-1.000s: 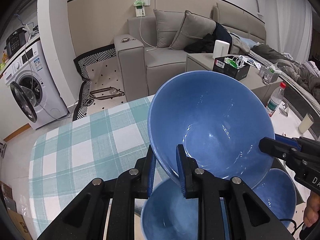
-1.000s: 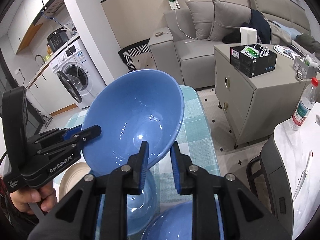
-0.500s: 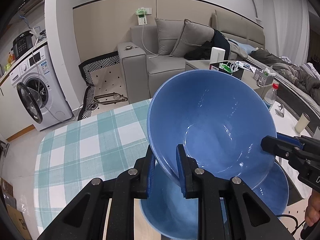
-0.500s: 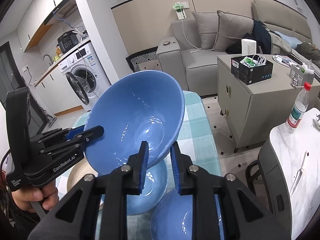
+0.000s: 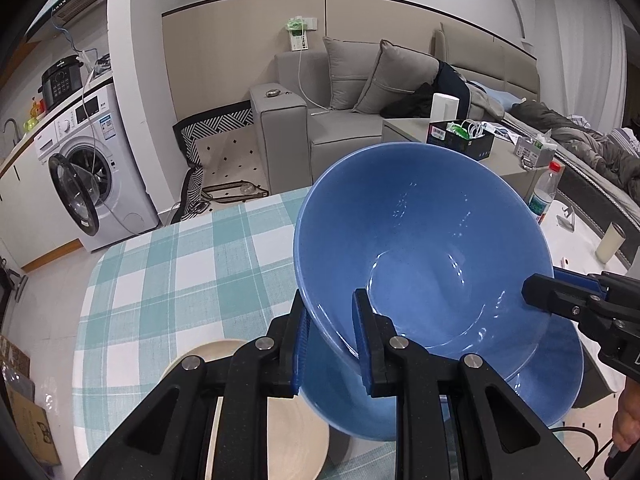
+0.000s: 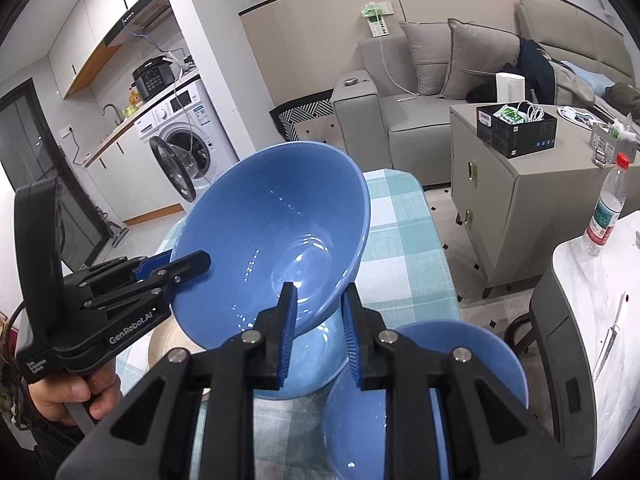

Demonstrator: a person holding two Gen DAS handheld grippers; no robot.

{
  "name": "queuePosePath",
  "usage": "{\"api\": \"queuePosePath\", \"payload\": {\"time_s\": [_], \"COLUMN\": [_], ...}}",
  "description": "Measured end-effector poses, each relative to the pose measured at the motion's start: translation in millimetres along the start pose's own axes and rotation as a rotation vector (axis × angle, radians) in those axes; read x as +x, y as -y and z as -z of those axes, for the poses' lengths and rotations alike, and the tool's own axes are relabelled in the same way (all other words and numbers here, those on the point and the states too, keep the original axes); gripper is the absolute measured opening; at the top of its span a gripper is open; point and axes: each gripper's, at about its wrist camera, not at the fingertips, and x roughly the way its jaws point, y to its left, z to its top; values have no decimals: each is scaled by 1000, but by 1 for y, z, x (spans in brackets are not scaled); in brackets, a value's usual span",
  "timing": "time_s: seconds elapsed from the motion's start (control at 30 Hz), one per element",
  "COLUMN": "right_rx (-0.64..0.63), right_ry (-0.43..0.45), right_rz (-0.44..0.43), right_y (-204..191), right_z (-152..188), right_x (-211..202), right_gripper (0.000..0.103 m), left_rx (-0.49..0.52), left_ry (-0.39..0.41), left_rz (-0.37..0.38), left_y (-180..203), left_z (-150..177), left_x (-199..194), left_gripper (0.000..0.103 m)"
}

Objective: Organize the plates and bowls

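i hold the tilted blue bowl (image 5: 420, 252) by 2 opposite rim edges, left gripper (image 5: 331, 340) and right gripper (image 6: 318, 330) both pinching it, so it stays steady above a second blue bowl (image 6: 316, 344) for nesting. it is glossy and empty. a third bowl (image 6: 420, 392) sits right, a beige plate (image 5: 276, 420) left.

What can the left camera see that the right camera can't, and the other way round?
Only the left camera shows the tall pale cup on the white counter. Only the right camera shows a third blue bowl on the checked tablecloth, the kitchen tap, and the hand holding the left gripper. Both show the lifted blue bowl, pinched at its rim by both grippers, another blue bowl under it, the beige plate, the washing machine, the sofa and the water bottle.
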Motion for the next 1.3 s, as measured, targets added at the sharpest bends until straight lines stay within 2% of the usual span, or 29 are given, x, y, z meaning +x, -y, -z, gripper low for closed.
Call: {"api": "queuePosePath", "payload": {"time_s": [0.67, 1.3], "right_rx": [-10, -24], "right_ry": [-78, -159], "right_rz": [-27, 2], "right_y": [-9, -5], "right_z": [30, 46], "right_x": [22, 49], "right_gripper": [24, 25], "left_rx": [-30, -8], "left_ry": [-52, -108], "left_rz": [-12, -41], "left_y": [-12, -10], "left_z": [37, 56], "left_x": [10, 39], "left_gripper": [20, 21]}}
